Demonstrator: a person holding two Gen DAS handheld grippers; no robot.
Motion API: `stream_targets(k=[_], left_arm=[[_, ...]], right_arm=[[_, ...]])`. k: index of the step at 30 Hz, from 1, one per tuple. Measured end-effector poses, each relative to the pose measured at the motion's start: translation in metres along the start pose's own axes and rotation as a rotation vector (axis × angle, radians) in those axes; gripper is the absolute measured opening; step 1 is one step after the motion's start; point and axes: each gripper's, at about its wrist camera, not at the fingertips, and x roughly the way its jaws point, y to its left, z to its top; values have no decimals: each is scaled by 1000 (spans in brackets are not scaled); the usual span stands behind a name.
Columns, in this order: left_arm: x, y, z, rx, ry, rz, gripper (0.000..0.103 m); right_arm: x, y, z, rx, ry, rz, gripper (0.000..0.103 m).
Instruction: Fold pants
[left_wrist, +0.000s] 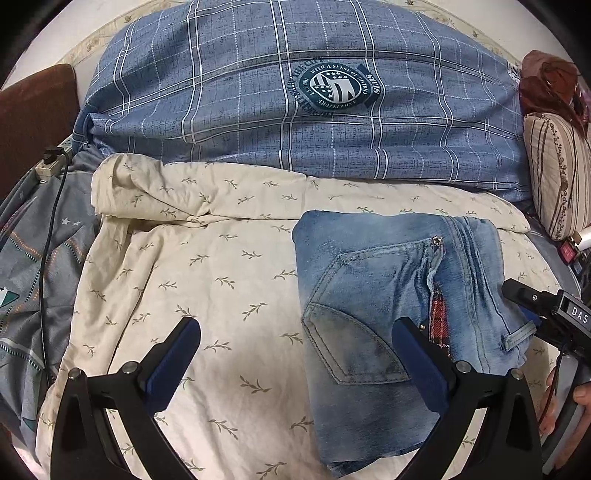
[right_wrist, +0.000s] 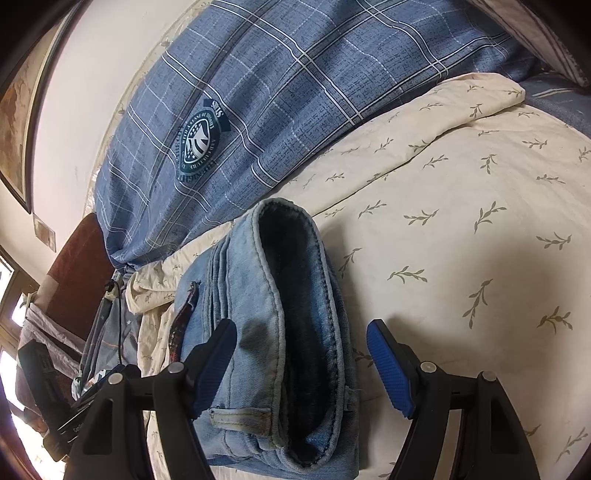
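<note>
Writing on gripper body: white letters "DAS" on the black housing of the right gripper (left_wrist: 532, 314) where it enters the left wrist view from the right edge.
Crest on bedding: round dark-teal badge (left_wrist: 333, 85) printed on the blue plaid duvet (left_wrist: 221, 92); ring text partly legible, "WITH A SENSE OF HISTORY", a ribbon end reading "SHIAS" or similar, seen upside down; stars and stripes inside.
Other print: small olive leaf sprigs all over the cream sheet (left_wrist: 221, 258); no lettering.
Pants: faded blue jeans (left_wrist: 388, 295), folded into a compact stack, lying on the cream sheet, right of centre in the left wrist view; back pocket up, a strip of red plaid lining showing at a seam.
Left gripper (left_wrist: 295, 354): fingers spread wide, nothing between the pads; right finger (left_wrist: 417, 354) over the jeans' pocket, left finger over bare sheet.
Right gripper, own view (right_wrist: 301, 354): blue pads well apart, straddling the open waistband end of the jeans (right_wrist: 280, 332); left pad at the denim, contact unclear, right pad clear of it; no grip.
Surroundings: plaid duvet heaped behind the sheet; striped pillow (left_wrist: 557, 177) at right; power strip (left_wrist: 51, 162) with black cable at left; brown headboard (left_wrist: 33, 122); a person's fingers (left_wrist: 583, 398) on the right handle.
</note>
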Motion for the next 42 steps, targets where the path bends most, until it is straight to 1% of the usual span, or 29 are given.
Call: stream_targets(k=[42], left_arm=[[25, -3, 6, 29, 35, -23, 103]], right_arm=[[11, 3, 1, -8, 22, -17, 76]])
